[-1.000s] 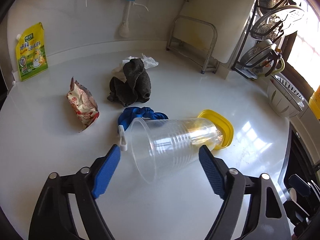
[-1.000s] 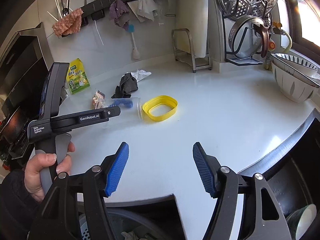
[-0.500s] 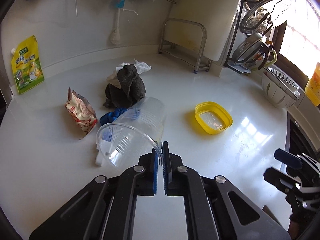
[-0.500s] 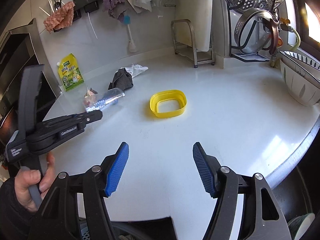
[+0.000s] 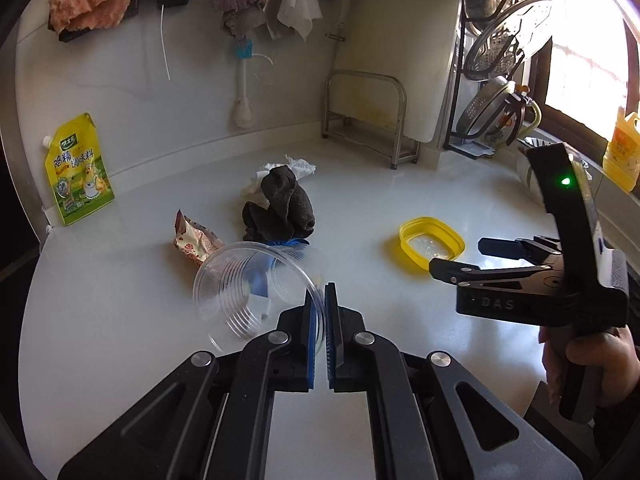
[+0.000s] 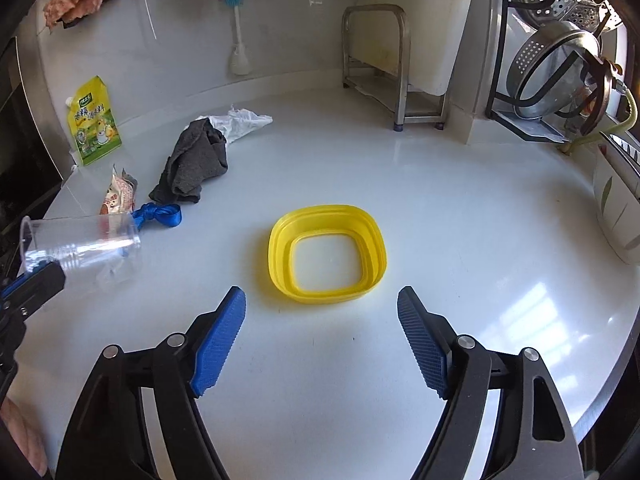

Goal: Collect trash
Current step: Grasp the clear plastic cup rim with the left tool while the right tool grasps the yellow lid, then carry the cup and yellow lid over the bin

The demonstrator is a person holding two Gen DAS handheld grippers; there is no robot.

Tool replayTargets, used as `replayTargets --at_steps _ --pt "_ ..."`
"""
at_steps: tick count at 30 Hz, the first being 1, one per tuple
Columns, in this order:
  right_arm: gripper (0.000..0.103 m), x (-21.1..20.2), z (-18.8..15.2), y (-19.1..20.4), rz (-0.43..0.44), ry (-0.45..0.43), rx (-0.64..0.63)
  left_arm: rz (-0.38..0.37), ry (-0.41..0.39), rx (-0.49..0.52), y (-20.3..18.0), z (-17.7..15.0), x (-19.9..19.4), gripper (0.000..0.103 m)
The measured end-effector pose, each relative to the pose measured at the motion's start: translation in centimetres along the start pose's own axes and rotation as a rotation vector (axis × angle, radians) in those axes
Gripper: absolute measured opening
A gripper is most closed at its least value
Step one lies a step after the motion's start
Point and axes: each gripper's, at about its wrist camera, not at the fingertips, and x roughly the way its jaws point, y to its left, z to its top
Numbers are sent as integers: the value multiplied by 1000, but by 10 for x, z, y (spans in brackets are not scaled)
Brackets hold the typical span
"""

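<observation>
Clear cup pinched by its rim in my left gripper, lifted off the counter, left of the yellow lid. Right gripper spread before the lid. Keep the pinch gentle; thin plastic buckles.

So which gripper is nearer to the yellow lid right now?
Right. The right gripper hovers open just in front of the yellow lid, jaws spread to either side. The left gripper is off to the lid's left, shut on the clear plastic cup.
</observation>
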Motion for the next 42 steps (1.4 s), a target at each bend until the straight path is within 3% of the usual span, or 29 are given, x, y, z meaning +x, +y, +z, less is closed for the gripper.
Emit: replayTargets --at_steps 12,13,22,32,42 --pt "76 32 19 0 -15 63 12 -1 -26 10 1 -1 -11 5" --pt "68 32 20 1 -20 56 8 -1 -26 10 1 -1 -12 5" --pt "67 2 5 3 22 4 36 7 -11 -1 2 -8 -19 5" --pt "67 -97 -75 30 49 -70 52 11 -29 4 -15 -34 -74 5" --pt "66 -189 -179 49 30 -115 90 -49 -15 12 -48 -84 -149 5"
